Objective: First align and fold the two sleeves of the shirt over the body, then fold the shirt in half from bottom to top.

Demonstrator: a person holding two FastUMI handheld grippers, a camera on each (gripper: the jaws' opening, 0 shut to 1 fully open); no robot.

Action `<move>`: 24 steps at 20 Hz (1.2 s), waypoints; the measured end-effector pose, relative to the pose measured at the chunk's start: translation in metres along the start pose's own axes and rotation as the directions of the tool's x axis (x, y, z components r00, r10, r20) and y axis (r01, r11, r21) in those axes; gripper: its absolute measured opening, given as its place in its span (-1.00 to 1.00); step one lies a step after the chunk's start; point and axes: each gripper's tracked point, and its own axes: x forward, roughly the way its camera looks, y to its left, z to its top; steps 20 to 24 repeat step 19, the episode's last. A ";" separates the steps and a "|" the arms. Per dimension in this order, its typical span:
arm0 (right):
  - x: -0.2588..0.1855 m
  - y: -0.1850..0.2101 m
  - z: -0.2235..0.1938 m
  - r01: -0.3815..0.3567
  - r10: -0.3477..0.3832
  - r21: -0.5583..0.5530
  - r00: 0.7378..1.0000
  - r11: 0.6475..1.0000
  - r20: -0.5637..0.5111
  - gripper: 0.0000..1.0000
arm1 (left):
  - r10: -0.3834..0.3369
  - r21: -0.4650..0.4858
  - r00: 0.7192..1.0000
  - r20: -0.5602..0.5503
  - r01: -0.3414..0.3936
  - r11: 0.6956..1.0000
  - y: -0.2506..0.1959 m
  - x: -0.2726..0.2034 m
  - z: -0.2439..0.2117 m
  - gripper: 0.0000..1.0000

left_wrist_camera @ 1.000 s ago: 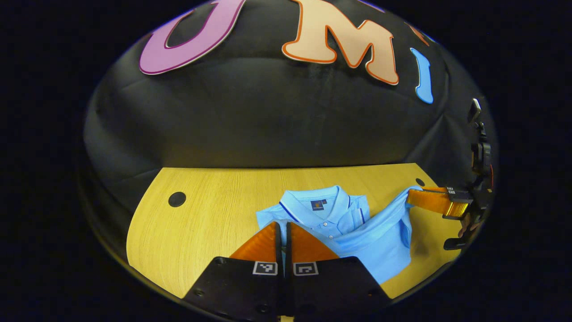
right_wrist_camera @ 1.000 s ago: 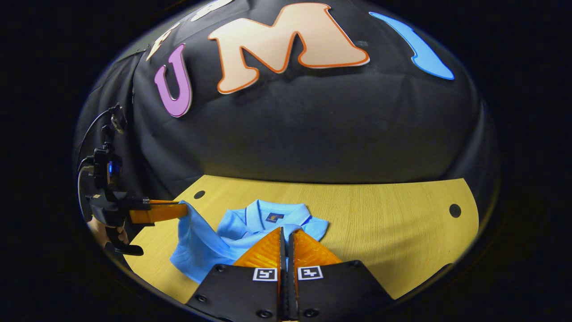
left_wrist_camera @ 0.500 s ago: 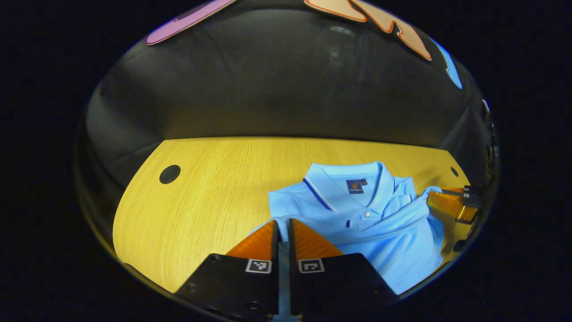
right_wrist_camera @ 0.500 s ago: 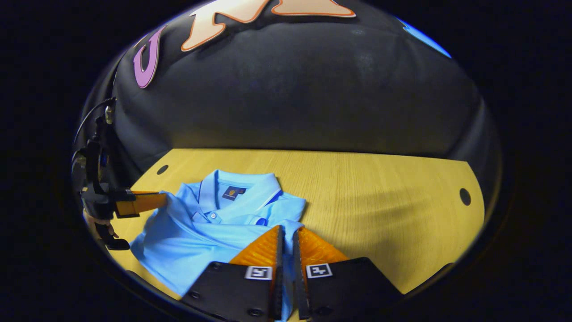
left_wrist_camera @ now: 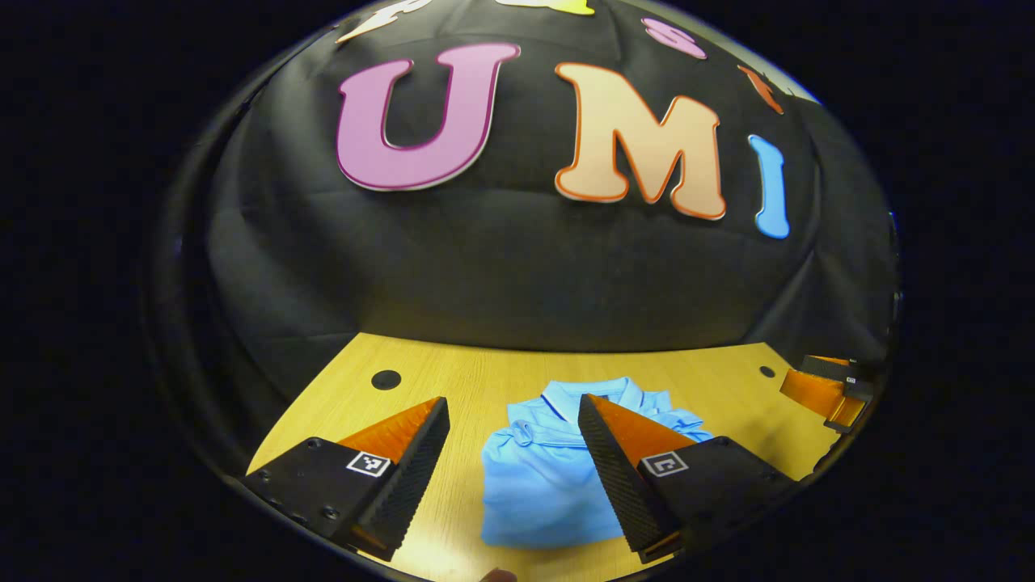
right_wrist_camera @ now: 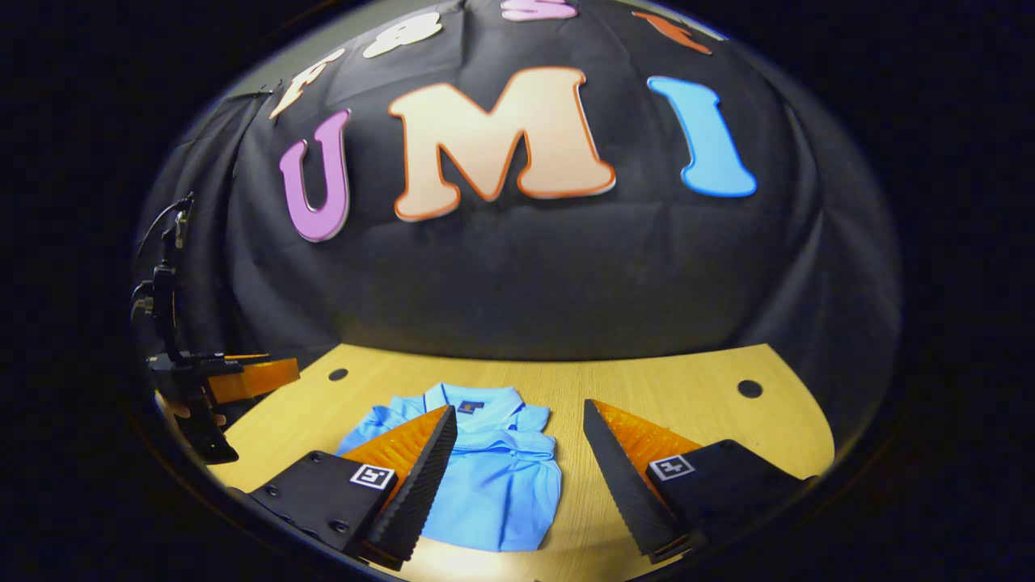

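Observation:
A light blue polo shirt (left_wrist_camera: pixel 538 477) lies folded on the wooden table (left_wrist_camera: pixel 469 376), collar toward the booth wall and its lower half lying over the body. My left gripper (left_wrist_camera: pixel 511 400) hovers above it, open, with nothing between its fingers. In the right gripper view the shirt (right_wrist_camera: pixel 493 485) sits low and left of centre, and my right gripper (right_wrist_camera: pixel 519 406) also stands open and apart from the cloth. The left gripper (right_wrist_camera: pixel 251 378) shows farther off at the left, held by a hand (right_wrist_camera: pixel 174 408). The right gripper (left_wrist_camera: pixel 821 388) shows at the far right edge of the left gripper view.
The table (right_wrist_camera: pixel 687 388) has small dark round holes (left_wrist_camera: pixel 386 379) (right_wrist_camera: pixel 749 389) (right_wrist_camera: pixel 338 374) near its back corners. The black booth wall rises right behind the table's far edge. Bare wood lies on both sides of the shirt.
Both grippers were shut on the shirt's hem and carried it toward the collar. Now both have let go, opened wide and pulled back and up; the shirt rests folded in half.

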 end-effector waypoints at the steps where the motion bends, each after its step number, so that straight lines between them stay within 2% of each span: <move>1: -0.029 0.011 0.013 0.002 -0.002 0.003 0.999 1.000 0.038 0.95 | -0.018 0.007 0.999 0.044 0.018 1.000 -0.003 -0.027 0.014 0.92; 5: -0.143 0.044 0.047 0.043 -0.037 -0.029 0.984 0.999 0.175 0.95 | -0.060 0.080 0.981 0.186 0.045 0.996 -0.004 -0.133 0.052 0.90; 9: -0.232 0.076 0.048 0.070 -0.055 -0.063 0.976 0.996 0.212 0.94 | -0.090 0.103 0.970 0.225 0.068 0.992 0.000 -0.215 0.056 0.89; 12: -0.257 0.091 0.057 0.060 -0.033 -0.101 0.967 0.993 0.251 0.89 | -0.098 0.075 0.964 0.247 0.082 0.994 0.001 -0.255 0.053 0.89; 13: -0.269 0.097 0.061 0.050 -0.018 -0.113 0.964 0.992 0.266 0.95 | -0.090 0.065 0.964 0.251 0.077 0.995 0.001 -0.263 0.053 0.89; 14: -0.276 0.102 0.066 0.040 -0.006 -0.120 0.961 0.992 0.275 0.89 | -0.075 0.060 0.963 0.260 0.062 0.996 0.004 -0.272 0.054 0.89; 15: -0.283 0.108 0.067 0.027 0.008 -0.125 0.961 0.992 0.275 0.94 | -0.058 0.057 0.962 0.268 0.045 0.997 0.008 -0.280 0.057 0.90; 19: -0.297 0.110 0.080 0.007 0.038 -0.147 0.953 0.989 0.300 0.92 | -0.039 0.049 0.954 0.298 0.026 0.998 0.007 -0.296 0.069 0.89; 24: -0.297 0.110 0.080 0.007 0.038 -0.147 0.953 0.989 0.300 0.92 | -0.039 0.049 0.954 0.298 0.026 0.998 0.007 -0.296 0.069 0.89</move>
